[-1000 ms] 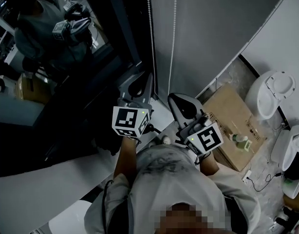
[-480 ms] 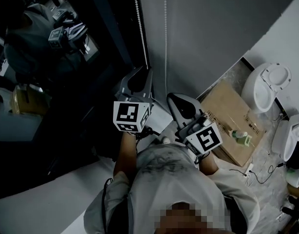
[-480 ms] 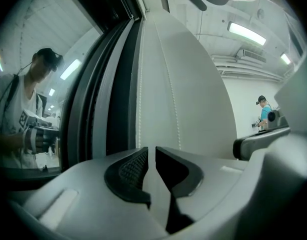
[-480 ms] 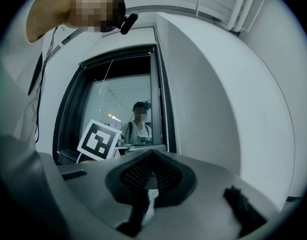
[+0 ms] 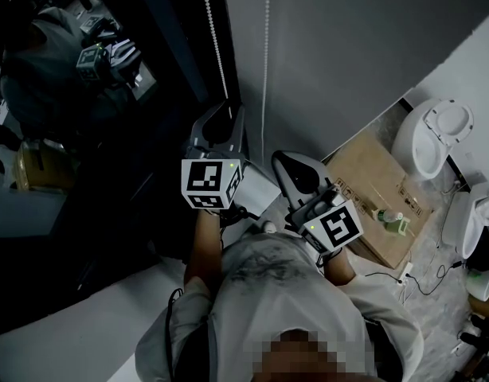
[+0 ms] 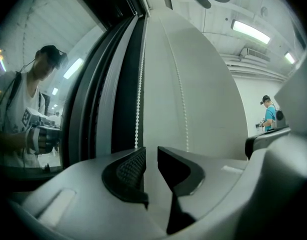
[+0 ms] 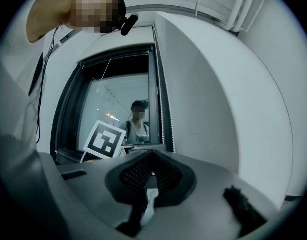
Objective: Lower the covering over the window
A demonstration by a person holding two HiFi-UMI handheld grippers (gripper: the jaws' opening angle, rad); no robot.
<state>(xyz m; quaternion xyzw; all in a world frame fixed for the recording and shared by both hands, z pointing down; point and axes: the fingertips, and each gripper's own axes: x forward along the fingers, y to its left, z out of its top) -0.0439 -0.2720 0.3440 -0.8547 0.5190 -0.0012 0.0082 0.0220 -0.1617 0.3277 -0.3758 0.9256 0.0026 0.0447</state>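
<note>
At ten o'clock in the head view, the dark glass window is mirroring me. In the right gripper view its pane is standing uncovered, and I cannot tell whether the dark band along its top is the covering. Running down from twelve o'clock, the white beaded pull chain is hanging in two strands. One is lying along the black frame and the other over the pale grey wall panel at one o'clock.

My left gripper is pointing at the chain. Its jaws have just been opening and are standing parted, gripping nothing, with the frame-side strand hanging just past the left pad's tip. My right gripper is sitting beside it with its jaws closed together, empty.

At three o'clock a flat brown cardboard box is lying on the speckled grey floor and carrying a small green bottle. White round lidded fixtures are standing just beyond it.
</note>
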